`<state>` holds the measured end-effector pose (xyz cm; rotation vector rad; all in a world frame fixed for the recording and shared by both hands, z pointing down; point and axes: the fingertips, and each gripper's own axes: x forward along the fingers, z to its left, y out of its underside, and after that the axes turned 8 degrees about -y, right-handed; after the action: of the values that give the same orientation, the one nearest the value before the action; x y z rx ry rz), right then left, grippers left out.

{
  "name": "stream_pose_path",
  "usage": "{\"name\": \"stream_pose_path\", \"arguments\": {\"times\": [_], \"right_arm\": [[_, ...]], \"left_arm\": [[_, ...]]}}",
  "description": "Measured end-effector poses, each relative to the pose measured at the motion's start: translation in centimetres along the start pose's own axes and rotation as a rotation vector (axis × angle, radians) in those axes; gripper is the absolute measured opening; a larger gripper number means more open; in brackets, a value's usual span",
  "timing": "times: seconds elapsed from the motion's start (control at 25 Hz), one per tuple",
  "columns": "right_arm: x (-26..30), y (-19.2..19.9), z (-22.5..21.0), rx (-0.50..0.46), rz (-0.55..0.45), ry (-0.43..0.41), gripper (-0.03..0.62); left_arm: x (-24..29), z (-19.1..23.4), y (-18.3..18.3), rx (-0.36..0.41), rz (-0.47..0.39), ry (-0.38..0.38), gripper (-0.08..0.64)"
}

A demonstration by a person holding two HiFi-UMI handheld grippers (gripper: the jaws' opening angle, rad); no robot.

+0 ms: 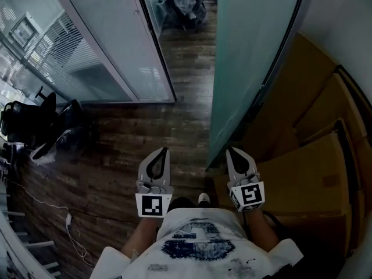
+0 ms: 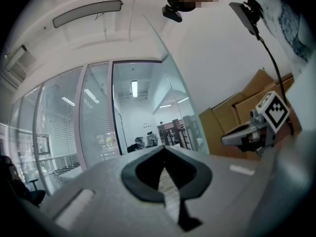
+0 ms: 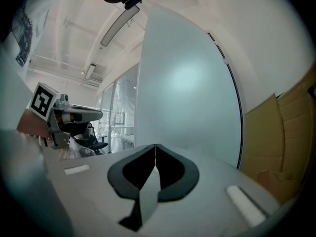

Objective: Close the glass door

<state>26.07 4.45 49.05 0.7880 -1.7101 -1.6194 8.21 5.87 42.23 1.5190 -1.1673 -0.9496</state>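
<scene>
The frosted glass door (image 1: 250,51) stands open, its edge pointing toward me, and it fills the middle of the right gripper view as a pale teal pane (image 3: 187,98). My left gripper (image 1: 165,150) is held level in front of my chest, left of the door's lower edge, with its jaws together (image 2: 165,147) and nothing in them. Close by the door's bottom corner, my right gripper (image 1: 231,150) is shut and empty too (image 3: 155,145); I cannot tell whether it touches the glass. Each gripper shows in the other's view: the right gripper (image 2: 237,135) and the left gripper (image 3: 94,115).
Flattened cardboard boxes (image 1: 308,173) lean on the wall to the right, behind the door. A fixed glass partition (image 1: 110,39) with blinds runs along the left. Dark office chairs (image 1: 52,127) and a white cable (image 1: 64,214) lie on the wooden floor (image 1: 145,132) at left.
</scene>
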Motion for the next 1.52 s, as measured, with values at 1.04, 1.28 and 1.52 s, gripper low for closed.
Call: {"name": "stream_pose_path", "arguments": {"times": [1.04, 1.28, 1.52], "right_arm": [[6.8, 5.7, -4.7, -0.015, 0.128, -0.229, 0.188], [8.3, 6.6, -4.4, -0.043, 0.156, -0.270, 0.229], [9.6, 6.9, -4.4, -0.103, 0.177, -0.265, 0.229]], "left_arm": [[3.1, 2.5, 2.1, 0.054, 0.026, 0.052, -0.002], [3.4, 2.4, 2.0, 0.073, 0.029, 0.060, -0.002], [3.2, 2.9, 2.7, 0.038, 0.050, 0.038, -0.002]]}}
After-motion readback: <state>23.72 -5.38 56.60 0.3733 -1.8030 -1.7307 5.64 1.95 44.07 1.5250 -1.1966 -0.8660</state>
